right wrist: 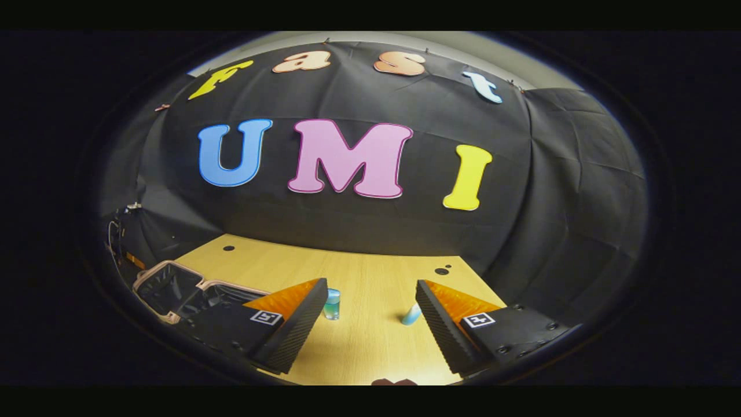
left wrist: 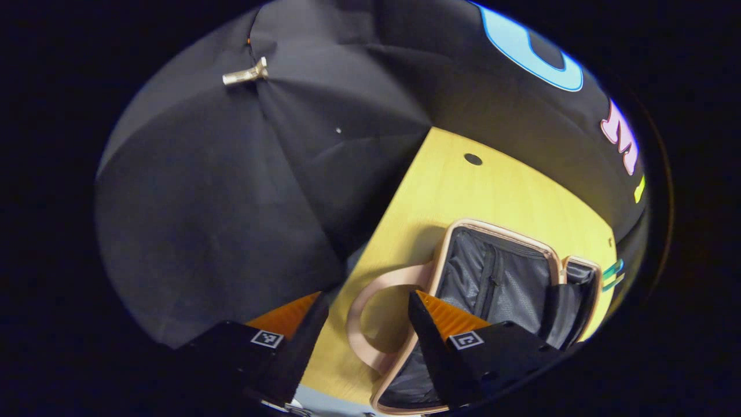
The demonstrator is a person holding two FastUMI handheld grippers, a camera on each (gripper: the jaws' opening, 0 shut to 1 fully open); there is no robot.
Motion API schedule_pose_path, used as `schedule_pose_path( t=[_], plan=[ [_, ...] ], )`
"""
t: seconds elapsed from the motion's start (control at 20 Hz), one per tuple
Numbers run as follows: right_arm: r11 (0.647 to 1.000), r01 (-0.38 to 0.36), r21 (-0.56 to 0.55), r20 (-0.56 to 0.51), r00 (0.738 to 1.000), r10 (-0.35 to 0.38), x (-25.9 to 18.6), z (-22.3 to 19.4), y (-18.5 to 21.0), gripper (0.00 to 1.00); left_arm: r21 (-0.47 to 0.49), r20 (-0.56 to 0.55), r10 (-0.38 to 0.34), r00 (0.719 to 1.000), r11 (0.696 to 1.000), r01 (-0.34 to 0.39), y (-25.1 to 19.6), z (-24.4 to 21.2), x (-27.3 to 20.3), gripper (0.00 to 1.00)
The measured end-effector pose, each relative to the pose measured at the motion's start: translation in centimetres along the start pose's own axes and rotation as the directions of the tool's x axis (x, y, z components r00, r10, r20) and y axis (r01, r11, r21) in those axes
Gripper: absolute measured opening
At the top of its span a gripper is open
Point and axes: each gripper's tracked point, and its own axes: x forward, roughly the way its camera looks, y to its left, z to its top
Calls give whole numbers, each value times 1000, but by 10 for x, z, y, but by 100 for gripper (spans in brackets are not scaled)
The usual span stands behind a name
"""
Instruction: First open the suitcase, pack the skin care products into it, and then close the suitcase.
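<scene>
From my left gripper view, the open suitcase (left wrist: 509,278) runs off the lower edge, and my own finger (left wrist: 457,341) covers part of its lining. In the right gripper view, two small bottles (right wrist: 332,304) sit half-hidden behind my fingers (right wrist: 289,330); possibly skin care, too small to tell.

Left claw (left wrist: 365,315) gapes wide over the open suitcase (left wrist: 498,278) handle (left wrist: 370,313).

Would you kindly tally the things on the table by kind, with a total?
Suitcase, open: 1
Skin care bottles, one beside the left finger and one beside the right finger in the right gripper view: 2
Total: 3
</scene>
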Motion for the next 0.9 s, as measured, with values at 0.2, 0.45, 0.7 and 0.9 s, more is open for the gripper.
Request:
schedule_pose_path(
  t=[0.2, 0.45, 0.7, 0.9],
  plan=[
    [1000, -8, 0, 28, 1000, 8, 2, 4, 2, 97, 56, 225, -41, 974, 998, 30, -43, 39, -59, 91],
    [1000, -5, -6, 67, 998, 5, 4, 14, -2, 97, 128, 435, -187, 881, 981, 145, -121, 94, -160, 91],
    [999, 0, -47, 102, 995, 5, 4, 26, -7, 97, 206, 506, -343, 791, 939, 275, -213, 109, -228, 94],
    [998, -2, -55, 118, 993, 8, 4, 29, -11, 96, 333, 492, -505, 709, 862, 382, -322, 91, -252, 94]
  ],
)
